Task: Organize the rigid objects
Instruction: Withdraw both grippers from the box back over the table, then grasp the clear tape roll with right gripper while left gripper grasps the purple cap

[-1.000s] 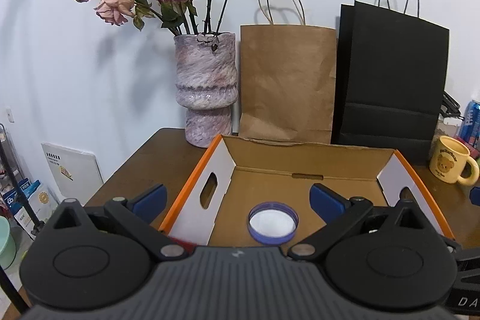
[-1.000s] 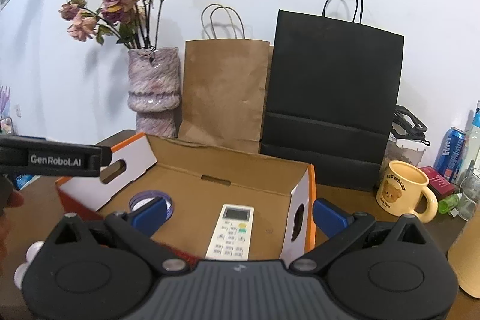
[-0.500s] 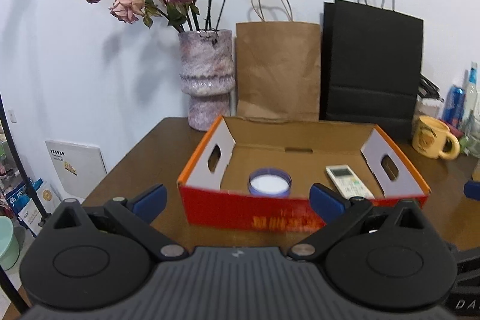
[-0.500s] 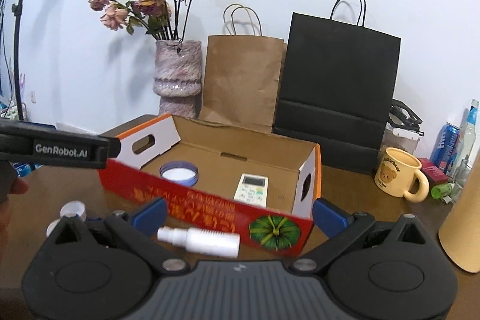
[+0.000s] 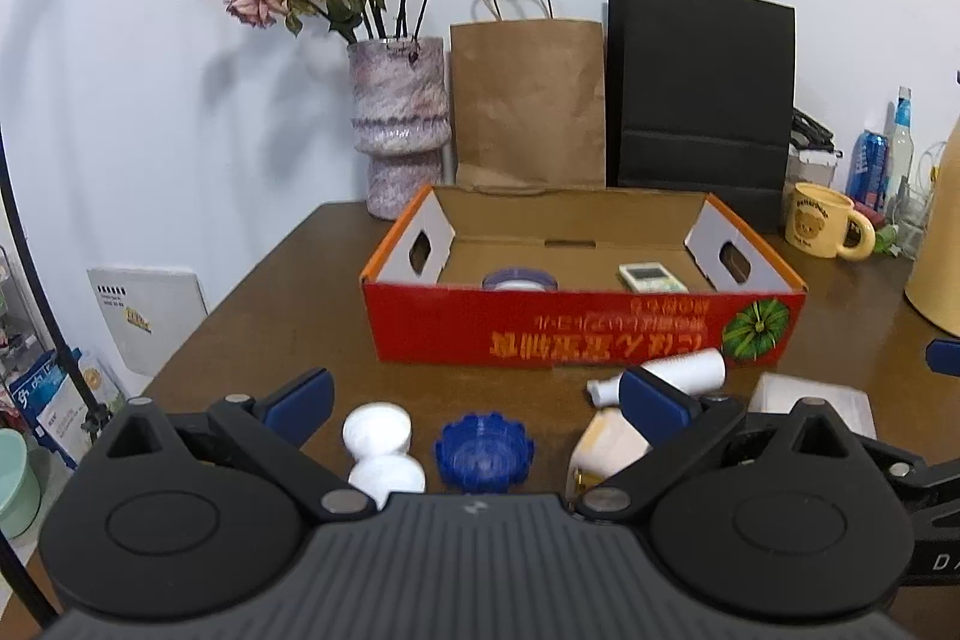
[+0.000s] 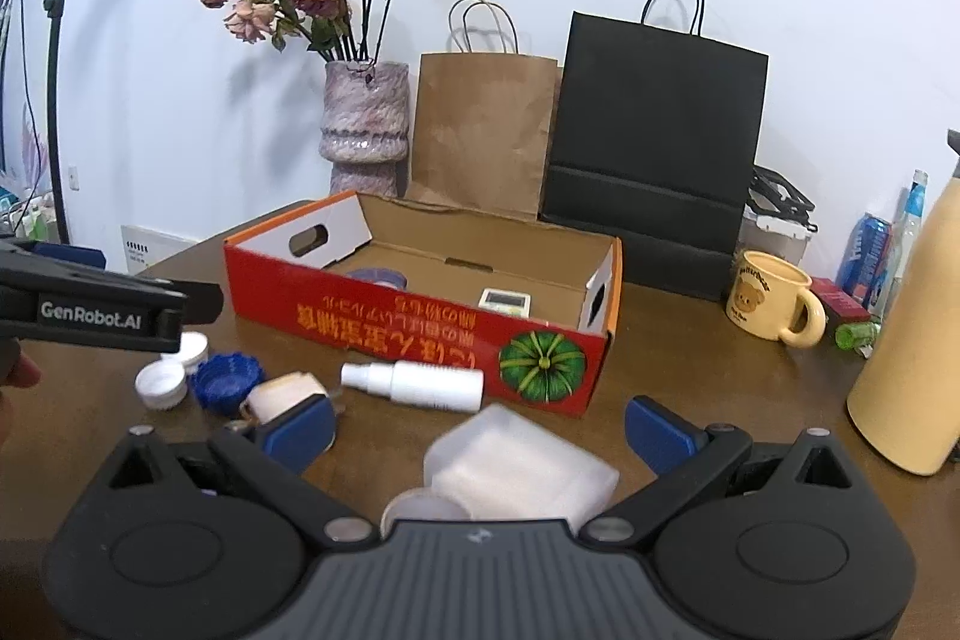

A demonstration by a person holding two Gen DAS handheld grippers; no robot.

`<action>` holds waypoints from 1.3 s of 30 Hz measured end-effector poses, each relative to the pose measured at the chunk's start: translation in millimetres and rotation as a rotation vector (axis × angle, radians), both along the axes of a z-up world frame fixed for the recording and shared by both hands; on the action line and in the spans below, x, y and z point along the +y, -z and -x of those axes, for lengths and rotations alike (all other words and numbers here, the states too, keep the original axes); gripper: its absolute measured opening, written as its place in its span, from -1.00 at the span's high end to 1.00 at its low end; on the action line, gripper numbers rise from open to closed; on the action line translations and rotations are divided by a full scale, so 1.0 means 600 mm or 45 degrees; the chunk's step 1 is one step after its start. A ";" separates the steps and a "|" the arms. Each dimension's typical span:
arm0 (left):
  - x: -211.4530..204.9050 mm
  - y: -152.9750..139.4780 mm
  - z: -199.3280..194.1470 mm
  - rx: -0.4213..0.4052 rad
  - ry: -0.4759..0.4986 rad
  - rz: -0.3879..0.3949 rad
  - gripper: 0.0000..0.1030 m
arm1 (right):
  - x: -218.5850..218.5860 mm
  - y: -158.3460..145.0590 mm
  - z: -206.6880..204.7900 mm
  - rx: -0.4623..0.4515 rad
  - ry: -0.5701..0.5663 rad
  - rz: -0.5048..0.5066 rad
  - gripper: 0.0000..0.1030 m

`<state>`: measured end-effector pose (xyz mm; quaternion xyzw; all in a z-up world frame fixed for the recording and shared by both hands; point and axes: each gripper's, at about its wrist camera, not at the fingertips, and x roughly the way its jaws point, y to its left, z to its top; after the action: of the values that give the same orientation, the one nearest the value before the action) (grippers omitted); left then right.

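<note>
A red cardboard box sits mid-table, holding a purple-rimmed lid and a white remote. In front of it lie a white spray bottle, a blue toothed cap, two white caps, a cream tape measure and a translucent white box. My left gripper is open above the caps. My right gripper is open over the translucent box.
A vase of dried roses, a brown paper bag and a black paper bag stand behind the box. A yellow bear mug, cans, bottles and a tall tan flask crowd the right side.
Both grippers have pulled back from over the box toward the table's front. The loose items in front of the box have come into view. Both stay open.
</note>
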<state>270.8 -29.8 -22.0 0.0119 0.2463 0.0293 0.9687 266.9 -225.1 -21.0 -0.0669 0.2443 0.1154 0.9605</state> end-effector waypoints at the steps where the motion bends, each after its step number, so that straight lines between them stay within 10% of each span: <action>1: 0.001 0.004 0.004 0.008 0.002 0.000 -1.00 | -0.001 0.002 0.006 0.005 0.002 0.002 -1.00; 24: 0.030 0.053 0.055 0.117 -0.015 0.000 -1.00 | 0.003 0.063 0.038 0.141 -0.016 0.060 -1.00; 36: 0.029 0.059 0.047 0.124 -0.025 0.004 -1.00 | 0.009 0.092 -0.030 0.197 0.018 0.018 -0.62; 39: 0.028 0.059 0.045 0.125 -0.030 0.002 -1.00 | 0.008 0.097 -0.036 0.200 0.012 -0.003 -0.14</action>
<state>243.5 -13.2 -57.5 0.0097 0.2936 0.0399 0.9550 288.3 -220.6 -79.1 -0.0554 0.3191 0.1161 0.9389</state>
